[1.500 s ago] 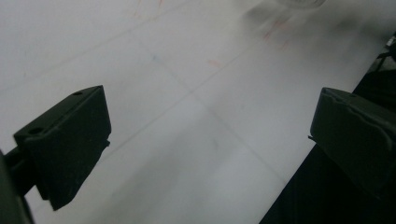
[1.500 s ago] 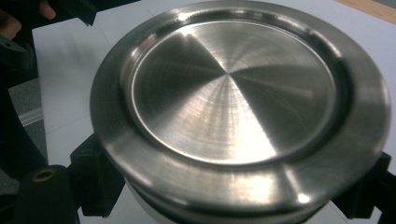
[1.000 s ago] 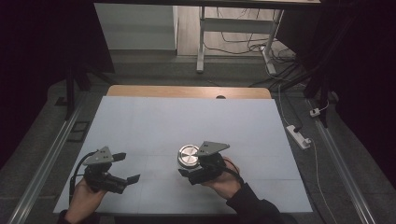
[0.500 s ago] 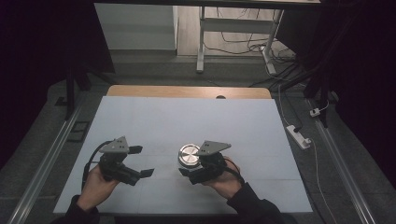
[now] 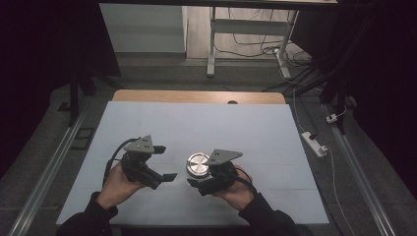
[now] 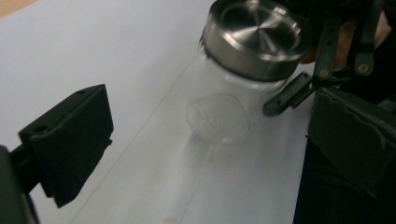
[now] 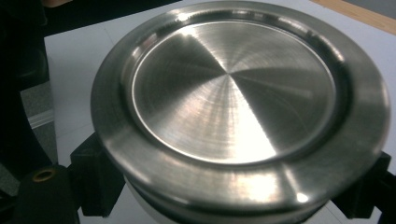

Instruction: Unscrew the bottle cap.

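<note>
Left gripper view | clear jar point(image 6: 224, 107), steel lid point(image 6: 254, 35) | right tongs point(image 5: 196, 183) clamp jar | left tongs point(image 5: 166, 163) agape

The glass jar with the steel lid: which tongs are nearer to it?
Right. The right tongs are closed on the jar just below its lid. The left tongs are open to its left, not touching it.

I counted one glass jar point(image 5: 197, 169) with one steel lid point(image 7: 238, 100) on the surface point(image 5: 206, 123), two grippers in my hands, left point(image 5: 160, 162) and right point(image 5: 195, 183), and one power strip point(image 5: 314, 143) on the floor.
</note>
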Tool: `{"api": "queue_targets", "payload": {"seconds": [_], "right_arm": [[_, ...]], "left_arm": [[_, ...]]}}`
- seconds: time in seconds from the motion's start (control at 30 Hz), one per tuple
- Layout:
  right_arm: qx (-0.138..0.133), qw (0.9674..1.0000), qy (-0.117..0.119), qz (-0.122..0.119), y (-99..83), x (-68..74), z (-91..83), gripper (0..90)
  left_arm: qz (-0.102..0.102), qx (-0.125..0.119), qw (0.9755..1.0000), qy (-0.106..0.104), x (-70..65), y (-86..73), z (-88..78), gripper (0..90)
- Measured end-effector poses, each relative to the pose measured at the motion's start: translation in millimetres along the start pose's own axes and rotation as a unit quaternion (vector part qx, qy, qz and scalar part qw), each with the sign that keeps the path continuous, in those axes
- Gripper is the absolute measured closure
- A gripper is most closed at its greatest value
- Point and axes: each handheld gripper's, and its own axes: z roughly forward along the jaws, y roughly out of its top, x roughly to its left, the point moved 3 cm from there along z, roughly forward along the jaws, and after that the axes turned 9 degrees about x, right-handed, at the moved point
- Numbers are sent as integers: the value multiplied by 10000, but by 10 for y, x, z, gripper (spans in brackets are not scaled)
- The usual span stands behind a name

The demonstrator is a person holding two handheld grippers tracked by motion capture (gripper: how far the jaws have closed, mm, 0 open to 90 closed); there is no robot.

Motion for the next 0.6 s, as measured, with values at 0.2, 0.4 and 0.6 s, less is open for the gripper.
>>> {"api": "queue_targets", "payload": {"seconds": [0.2,0.4,0.6], "right_arm": [[20,10000,25,-41,-4,20,20,143],[23,10000,23,-61,-8,20,25,143],[16,10000,12,-70,-5,23,21,143]], "left_arm": [[216,-60,9996,-144,-3,206,77,31],[493,93,9986,-193,-42,321,194,77],[650,191,9974,-235,-84,375,261,118]]}}
